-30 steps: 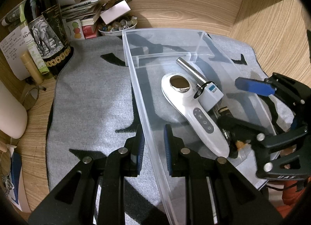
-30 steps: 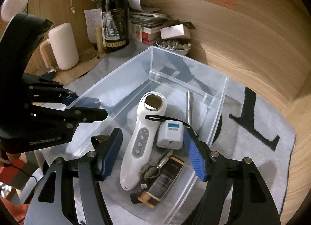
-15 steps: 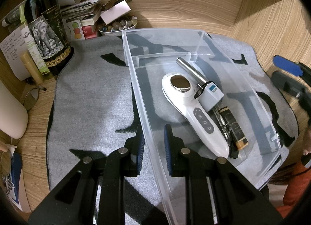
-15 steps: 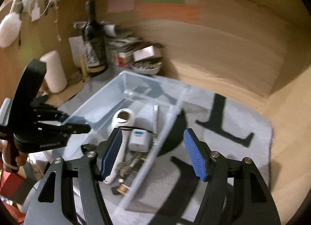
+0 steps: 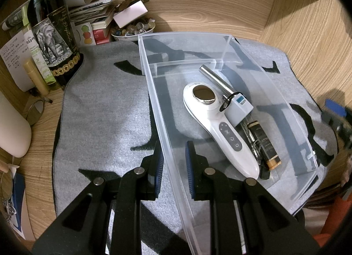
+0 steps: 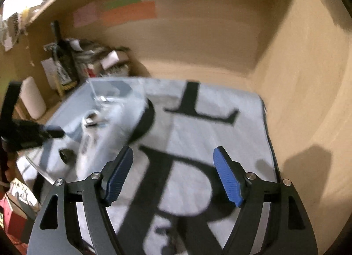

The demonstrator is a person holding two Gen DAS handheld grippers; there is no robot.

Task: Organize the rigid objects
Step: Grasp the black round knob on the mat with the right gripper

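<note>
On the grey mat (image 5: pixel 105 109), the left gripper (image 5: pixel 173 162) pinched the clear bin (image 5: pixel 308 145) wall between 2 fingers; the right gripper (image 6: pixel 173 175) hung wide open, empty.

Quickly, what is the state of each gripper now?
Left gripper: closed on the wall of the clear bin.
Right gripper: open, holding nothing.

Right gripper (image 6: pixel 172 174) now out of the clear bin (image 5: pixel 308 123), over the grey mat (image 6: pixel 220 123).
</note>
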